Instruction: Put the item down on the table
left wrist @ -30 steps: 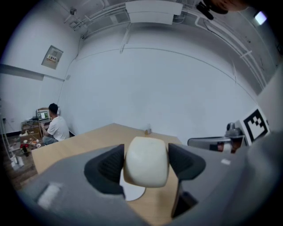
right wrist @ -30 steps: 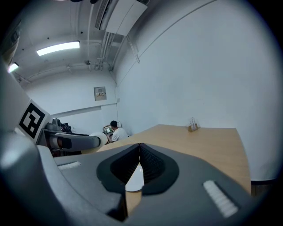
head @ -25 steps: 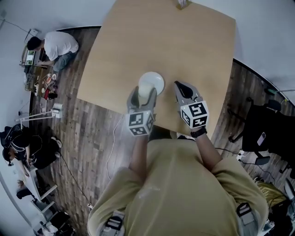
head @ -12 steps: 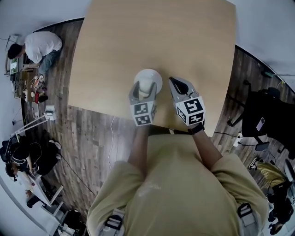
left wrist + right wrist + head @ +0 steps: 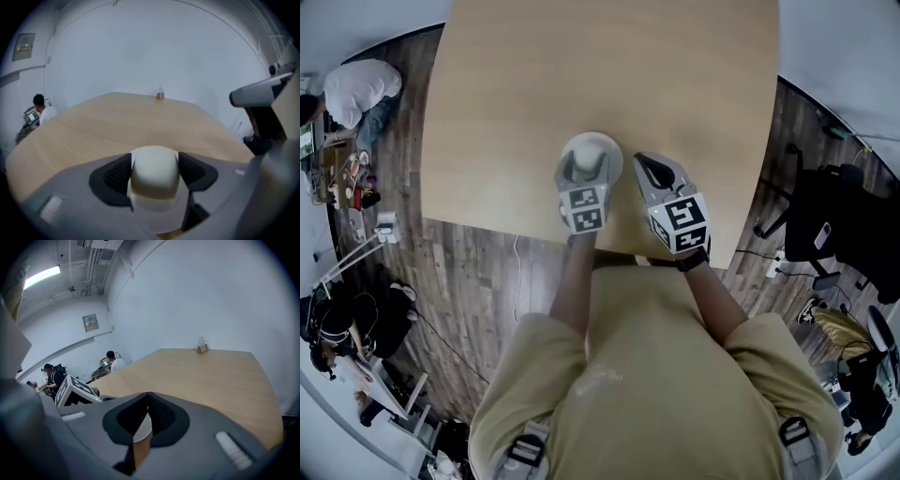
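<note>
The left gripper (image 5: 585, 173) pinches a round cream-white item (image 5: 154, 171) to lower it onto the light wooden table (image 5: 581, 75), while the right gripper (image 5: 147, 413) is squeezed together on nothing.

Left gripper (image 5: 586, 169) is over the near part of the wooden table (image 5: 675, 75), jaws either side of a white round item (image 5: 592, 147). Right gripper (image 5: 645, 165) hangs just beside it, above the table's near edge. Dark plank floor (image 5: 478, 272) all round, with a black chair (image 5: 834, 239) off right.
</note>
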### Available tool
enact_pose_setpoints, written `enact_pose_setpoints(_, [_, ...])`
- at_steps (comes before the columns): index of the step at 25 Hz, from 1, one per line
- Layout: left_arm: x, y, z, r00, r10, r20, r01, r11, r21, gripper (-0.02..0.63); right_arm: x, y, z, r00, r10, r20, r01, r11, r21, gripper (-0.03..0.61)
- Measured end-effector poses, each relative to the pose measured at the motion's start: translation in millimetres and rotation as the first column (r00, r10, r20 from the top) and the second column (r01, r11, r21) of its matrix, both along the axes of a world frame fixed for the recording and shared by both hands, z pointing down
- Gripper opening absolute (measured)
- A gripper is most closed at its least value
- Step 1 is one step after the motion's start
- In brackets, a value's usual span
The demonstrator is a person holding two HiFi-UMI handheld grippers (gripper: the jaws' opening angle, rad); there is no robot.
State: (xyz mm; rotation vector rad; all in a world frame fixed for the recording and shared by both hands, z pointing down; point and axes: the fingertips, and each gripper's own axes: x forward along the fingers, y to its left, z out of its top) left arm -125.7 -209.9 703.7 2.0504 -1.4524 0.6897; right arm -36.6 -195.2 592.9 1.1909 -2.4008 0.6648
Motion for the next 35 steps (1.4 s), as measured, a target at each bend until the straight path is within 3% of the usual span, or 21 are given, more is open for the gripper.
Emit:
enact_pose_setpoints(10, [4,8,12,0.998,0.026,0.058,-0.023,0.998,-0.052,0.313,10,-6,-11,1.000,0.017,0.003,-0.017,1.000,0.018,0.006])
enact_pose_setpoints(15, [2,6,-17,0.999,-0.014,0.047,0.013,1.000,0.022,0.313,14,1,-27,1.000,0.006,0.016,-0.007,0.998,0.055,0.006])
enact_pose_setpoints(20, [6,13,-69,0.998,-0.064,-0.021,0.066,0.992,0.111,0.284,24,10,-51,1.000,-0.004,0.029,0.000,0.994,0.108,0.006])
enact_pose_setpoints(23, [15,29,-106,0.997,-0.044,-0.070,0.055,0.985,0.164,0.265,34,19,-69,0.999,0.001,0.048,-0.008,0.990,0.140,0.006])
enact_pose_setpoints(31, [21,70,-195,0.993,-0.038,-0.115,0.074,0.941,0.331,0.156,55,46,-118,0.997,-0.008,0.070,-0.011,0.965,0.261,0.006])
enact_pose_setpoints(35, [18,92,-236,0.990,-0.050,-0.133,0.101,0.906,0.411,0.074,57,65,-141,0.996,-0.035,0.079,0.008,0.949,0.317,0.006])
